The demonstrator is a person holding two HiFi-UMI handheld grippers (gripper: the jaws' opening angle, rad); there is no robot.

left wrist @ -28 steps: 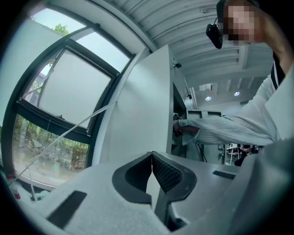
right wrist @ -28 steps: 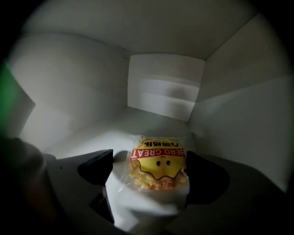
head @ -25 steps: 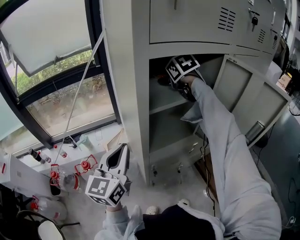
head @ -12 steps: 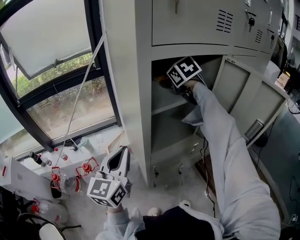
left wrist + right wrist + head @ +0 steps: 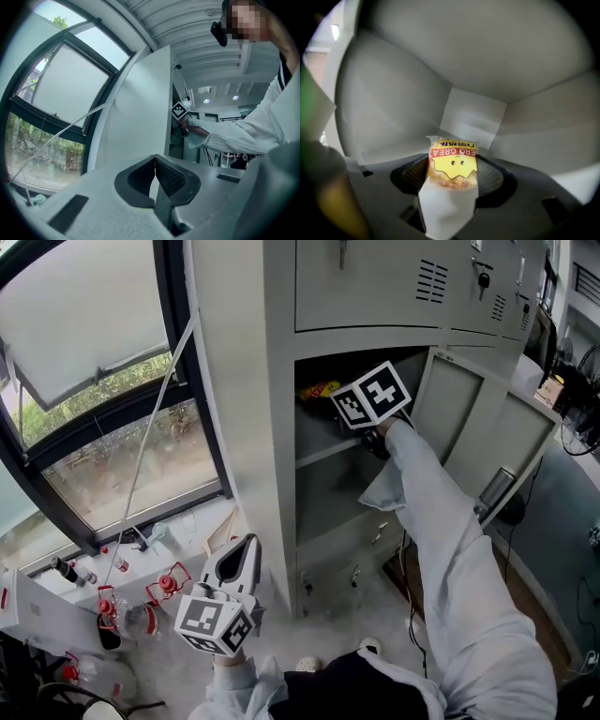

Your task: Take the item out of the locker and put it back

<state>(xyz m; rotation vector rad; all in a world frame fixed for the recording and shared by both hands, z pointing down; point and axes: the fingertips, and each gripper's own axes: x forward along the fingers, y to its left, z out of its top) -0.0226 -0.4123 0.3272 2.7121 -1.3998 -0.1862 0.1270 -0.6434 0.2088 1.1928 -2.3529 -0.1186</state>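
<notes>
A snack packet [image 5: 452,161], yellow and red with a smiling face and a white lower half, sits between the pads of my right gripper [image 5: 453,174], whose jaws have just been closing and now press on it. In the head view the same packet [image 5: 322,388] shows at the mouth of the grey locker's [image 5: 244,427] open upper compartment, just above its shelf [image 5: 323,454], with my right gripper [image 5: 336,397] shut on it. My left gripper [image 5: 240,562] hangs low in front of the locker, shut and holding nothing; its pads [image 5: 165,174] meet.
The locker's door [image 5: 469,427] stands open to the right. Above is a closed door [image 5: 375,282] with vents. A second open compartment lies below the shelf. A window [image 5: 103,381] fills the left, with bottles [image 5: 122,601] and clutter on the floor under it.
My right gripper has drawn back and upward from deep in the compartment, and the packet now shows at the opening. The left gripper has stayed put.
</notes>
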